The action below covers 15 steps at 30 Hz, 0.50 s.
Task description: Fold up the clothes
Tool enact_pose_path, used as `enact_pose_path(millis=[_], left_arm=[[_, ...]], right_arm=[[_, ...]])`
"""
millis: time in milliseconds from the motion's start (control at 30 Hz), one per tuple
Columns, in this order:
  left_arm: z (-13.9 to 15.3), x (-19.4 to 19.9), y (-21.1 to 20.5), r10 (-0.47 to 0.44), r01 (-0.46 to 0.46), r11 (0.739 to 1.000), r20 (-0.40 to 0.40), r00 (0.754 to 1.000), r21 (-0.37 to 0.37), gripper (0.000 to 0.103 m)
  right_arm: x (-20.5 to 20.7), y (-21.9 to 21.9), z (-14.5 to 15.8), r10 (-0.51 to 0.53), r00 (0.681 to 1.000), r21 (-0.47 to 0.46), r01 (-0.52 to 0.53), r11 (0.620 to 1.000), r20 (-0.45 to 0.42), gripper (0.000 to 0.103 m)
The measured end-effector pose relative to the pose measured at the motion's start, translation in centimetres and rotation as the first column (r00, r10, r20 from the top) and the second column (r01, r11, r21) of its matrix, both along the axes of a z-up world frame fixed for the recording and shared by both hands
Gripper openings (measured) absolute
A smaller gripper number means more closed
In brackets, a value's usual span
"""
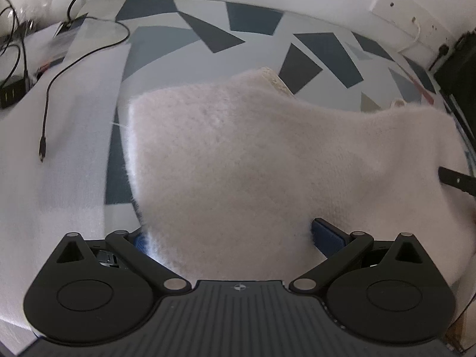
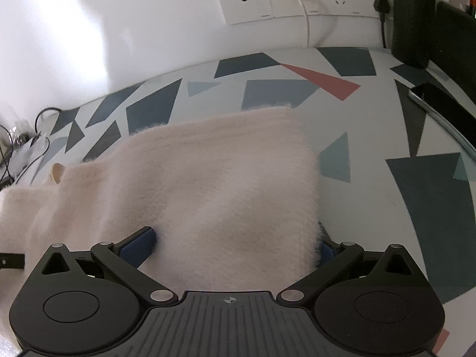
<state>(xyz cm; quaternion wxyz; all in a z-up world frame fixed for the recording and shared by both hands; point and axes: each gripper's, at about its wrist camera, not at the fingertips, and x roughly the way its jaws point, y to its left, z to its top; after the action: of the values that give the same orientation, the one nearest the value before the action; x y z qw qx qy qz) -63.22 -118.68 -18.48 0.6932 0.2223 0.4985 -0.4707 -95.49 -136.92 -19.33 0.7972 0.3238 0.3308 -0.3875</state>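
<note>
Now, left tongs [image 1: 232, 238], right tongs [image 2: 235, 244] — spread around sweater [image 1: 253, 154] edge.

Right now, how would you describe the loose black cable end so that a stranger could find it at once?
Start at the patterned table with dark angular shapes, then go to the plain white strip on its left, beside the pink sweater. The cable winds down this strip, and its plug lies free on the white, connected to nothing, unlike the tangled wires further back.
</note>
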Motion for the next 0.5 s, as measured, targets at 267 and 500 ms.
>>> enact_pose_path(millis=[267,500], left_arm=[[-0.18,-0.04,0.32,0.038,-0.037,0.998,0.012,0.999,-0.041,0.103],[-0.15,0.21,0.22,0.065,-0.065,0.997,-0.001,0.998,-0.048,0.103]], right_arm=[[0.24,-0.16,-0.01,-0.024,1.0,0.004,0.024,1.0,0.007,0.102],[0.07,-0.61,0.06,-0.035,0.999,0.014,0.035,0.999,0.021,0.102]])
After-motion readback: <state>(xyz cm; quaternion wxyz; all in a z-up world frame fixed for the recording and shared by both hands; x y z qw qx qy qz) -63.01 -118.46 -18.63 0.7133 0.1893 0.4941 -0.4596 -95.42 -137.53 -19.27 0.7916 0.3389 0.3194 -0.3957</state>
